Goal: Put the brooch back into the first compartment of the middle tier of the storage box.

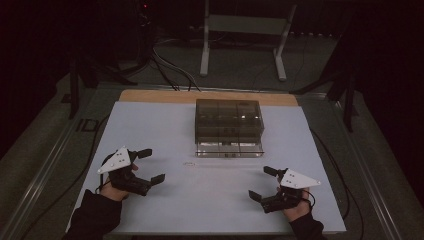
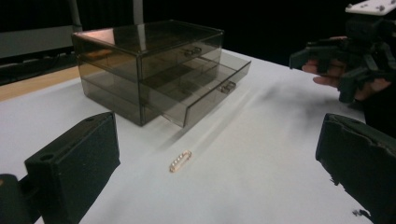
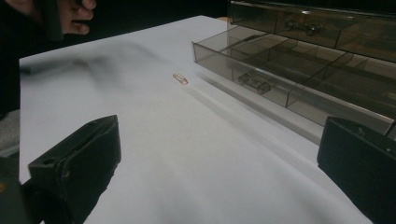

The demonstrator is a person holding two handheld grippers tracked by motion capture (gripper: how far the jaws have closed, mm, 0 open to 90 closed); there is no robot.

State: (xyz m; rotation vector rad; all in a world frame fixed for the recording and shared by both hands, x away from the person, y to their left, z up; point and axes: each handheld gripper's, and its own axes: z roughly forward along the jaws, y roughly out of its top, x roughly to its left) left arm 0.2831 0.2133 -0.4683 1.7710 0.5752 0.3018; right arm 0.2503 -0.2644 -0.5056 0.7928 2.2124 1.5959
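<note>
A small gold clasp-like pin lies on the white table top, in front of the box. A smoked clear drawer box stands at the middle back, with its bottom drawer pulled out; the drawer is split into compartments. My left gripper rests at the front left, open, its jaws pointing right toward the pin. My right gripper rests at the front right, open, with its jaws pointing left.
The white sheet covers a wooden table whose far edge shows. Beyond it stand a white frame and floor cables. Black cables trail from both grippers off the table sides.
</note>
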